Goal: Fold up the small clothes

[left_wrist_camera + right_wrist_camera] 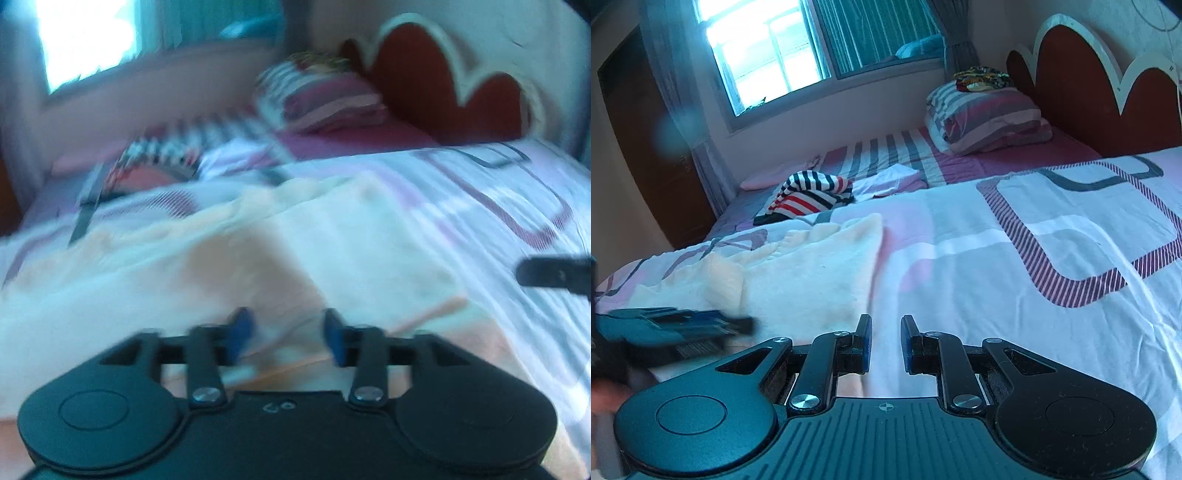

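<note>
The left gripper [286, 338], black with blue pads, is held with its jaws apart and nothing between them, low over the near edge of the cream fleecy garment [280, 251]. The picture from this side is smeared, so it cannot be told whether the pads touch the cloth; a thin orange seam or strap seems to run under them. The right gripper [885, 343] is likewise held with its jaws apart and empty, over the bare bedspread just right of the garment's near right corner. The two tools are judged to be set at the near edge because that hem is the one to be lifted and carried over in a fold.

The garment is spread fairly flat on the white quilted bedspread with purple striped rectangles [1052, 229], its far corner pointing away from the tools. Farther off and to the left, a black, white and red striped piece of clothing [812, 195] lies crumpled, well apart from the work. Beyond it a striped folded pillow [990, 118] is set against the dark red scalloped headboard [1082, 88], and a bright window [764, 55] is seen at far left.
</note>
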Demonstrator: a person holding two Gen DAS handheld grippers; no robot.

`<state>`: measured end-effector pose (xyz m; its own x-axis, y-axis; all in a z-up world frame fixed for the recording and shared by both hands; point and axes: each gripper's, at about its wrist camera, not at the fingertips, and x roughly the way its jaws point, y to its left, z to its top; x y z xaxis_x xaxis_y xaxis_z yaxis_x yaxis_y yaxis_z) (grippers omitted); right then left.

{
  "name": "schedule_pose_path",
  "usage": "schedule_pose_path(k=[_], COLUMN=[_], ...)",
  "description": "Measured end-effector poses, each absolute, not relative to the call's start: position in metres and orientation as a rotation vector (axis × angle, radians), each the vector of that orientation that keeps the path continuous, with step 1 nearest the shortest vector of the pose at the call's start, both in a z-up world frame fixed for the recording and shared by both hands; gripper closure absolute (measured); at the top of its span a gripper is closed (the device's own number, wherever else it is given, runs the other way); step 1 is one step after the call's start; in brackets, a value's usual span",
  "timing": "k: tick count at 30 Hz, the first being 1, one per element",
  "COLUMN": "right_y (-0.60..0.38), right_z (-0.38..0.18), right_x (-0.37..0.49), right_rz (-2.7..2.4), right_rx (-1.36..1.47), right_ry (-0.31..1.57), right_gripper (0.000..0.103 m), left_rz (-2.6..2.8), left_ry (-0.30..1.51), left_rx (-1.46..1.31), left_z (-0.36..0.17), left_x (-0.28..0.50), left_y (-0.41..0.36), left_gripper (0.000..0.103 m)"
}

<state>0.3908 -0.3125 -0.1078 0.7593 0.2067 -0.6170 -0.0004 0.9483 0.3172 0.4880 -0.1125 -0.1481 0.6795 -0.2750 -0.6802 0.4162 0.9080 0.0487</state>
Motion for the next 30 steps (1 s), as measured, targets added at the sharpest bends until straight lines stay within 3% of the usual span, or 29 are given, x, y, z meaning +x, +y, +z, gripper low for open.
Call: schedule_pose_path(k=[1,9,12,14,15,18,23,26,27,28,30], right_y=[-0.316,-0.285,-0.261,-0.244,-0.236,-0.218,-0.2,-0.195,-0.193,-0.191,-0.187], right_z=[-0.108,-0.105,-0.109,-0.115,-0.116,-0.121,-0.13,-0.132,-0.132,-0.132,-0.13], right_x=[0.39,0.4,0.417,0.429,0.433,0.442,0.457,0.47,0.473,0.477,0.48], right_rz=[0.127,0.272,0.335,0.378,0.377,0.362,0.313,0.293,0.291,0.296,0.311], right_rx=[0.316,0.392,0.414,0.418,0.408,0.385,0.391,0.419,0.418,0.411,0.389], right_ry=[0.704,0.708,0.73,0.754,0.752,0.744,0.771,0.78,0.79,0.803,0.795], right_gripper=[0.087,0.087,0.085,0.061,0.038,0.037,0.048,0.071,0.089,0.096,0.099], left_rz=[-0.424,-0.264,-0.065,0.021,0.049,0.114,0.112,0.056,0.043,0.049,0.065], left_ry=[0.723,0.597,0.567,0.551,0.564,0.609,0.64,0.641,0.653,0.665,0.692], left_rx=[0.201,0.129,0.098,0.105,0.112,0.112,0.003,-0.047,-0.043,-0.025,-0.008], left_z=[-0.15,-0.131,-0.13,-0.132,-0.132,-0.141,-0.144,-0.144,-0.149,-0.153,-0.159], left_x=[0.484,0.444,0.431,0.42,0.416,0.409,0.413,0.424,0.43,0.437,0.444], left_y=[-0.118,-0.047,0.016,0.054,0.068,0.104,0.133,0.137,0.134,0.13,0.128], left_gripper=[0.046,0.037,0.018,0.013,0.013,0.013,0.014,0.014,0.014,0.017,0.02])
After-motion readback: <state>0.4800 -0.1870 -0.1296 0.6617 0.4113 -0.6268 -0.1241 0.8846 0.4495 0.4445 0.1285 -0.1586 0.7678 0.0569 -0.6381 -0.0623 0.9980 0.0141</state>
